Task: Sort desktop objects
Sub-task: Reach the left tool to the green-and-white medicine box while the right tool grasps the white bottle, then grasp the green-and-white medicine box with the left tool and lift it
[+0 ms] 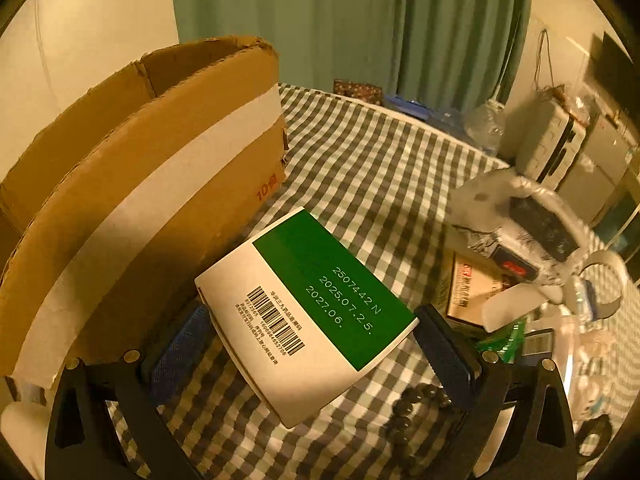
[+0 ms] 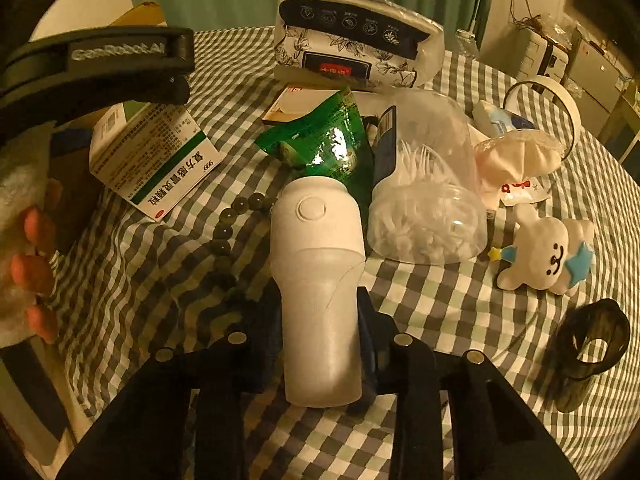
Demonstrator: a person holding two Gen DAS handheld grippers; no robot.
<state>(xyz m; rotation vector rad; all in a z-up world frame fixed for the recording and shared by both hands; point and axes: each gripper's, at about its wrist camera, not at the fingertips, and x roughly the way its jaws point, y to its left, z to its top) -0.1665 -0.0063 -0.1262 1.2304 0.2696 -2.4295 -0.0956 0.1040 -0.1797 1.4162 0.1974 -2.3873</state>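
Left gripper [image 1: 312,344] clamped on medicine box [image 1: 308,316]: light, crushable. Right gripper [image 2: 320,320] clamped on white bottle [image 2: 318,280]: rigid, smooth; mid-body grip.

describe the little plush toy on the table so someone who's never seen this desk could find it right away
Start at the clear plastic tub of white picks in the middle of the checked tablecloth. Just right of it, the plush toy lies on its side: the only thing with a stitched face, white, with blue star-shaped ears.
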